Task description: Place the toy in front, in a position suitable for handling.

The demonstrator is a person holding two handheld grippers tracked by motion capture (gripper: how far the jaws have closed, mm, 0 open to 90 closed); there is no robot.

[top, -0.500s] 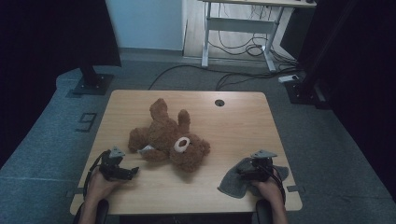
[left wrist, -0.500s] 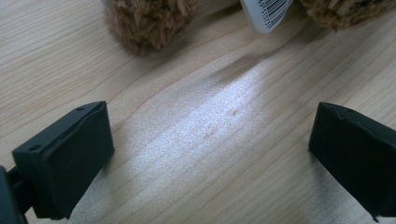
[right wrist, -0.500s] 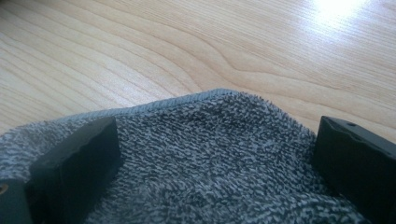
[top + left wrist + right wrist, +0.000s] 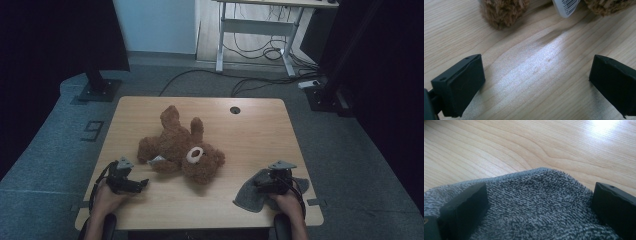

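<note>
A brown teddy bear [image 4: 180,150] lies on its back in the middle of the wooden table [image 4: 250,130], with a white label at its side [image 4: 567,7]. My left gripper [image 4: 135,184] rests on the table just left of the bear, jaws wide apart over bare wood [image 4: 536,75]. One furry brown paw [image 4: 504,12] lies just beyond those jaws. A grey towel [image 4: 252,196] is bunched at the front right. My right gripper [image 4: 261,186] sits on it, open, with the terry cloth [image 4: 541,205] lying between and under the jaws.
A round cable hole [image 4: 234,109] sits near the table's far edge. Beyond the table are a dark stand base [image 4: 98,90] on the left, a white desk frame [image 4: 255,30] and floor cables [image 4: 270,82]. The table's far half is bare wood.
</note>
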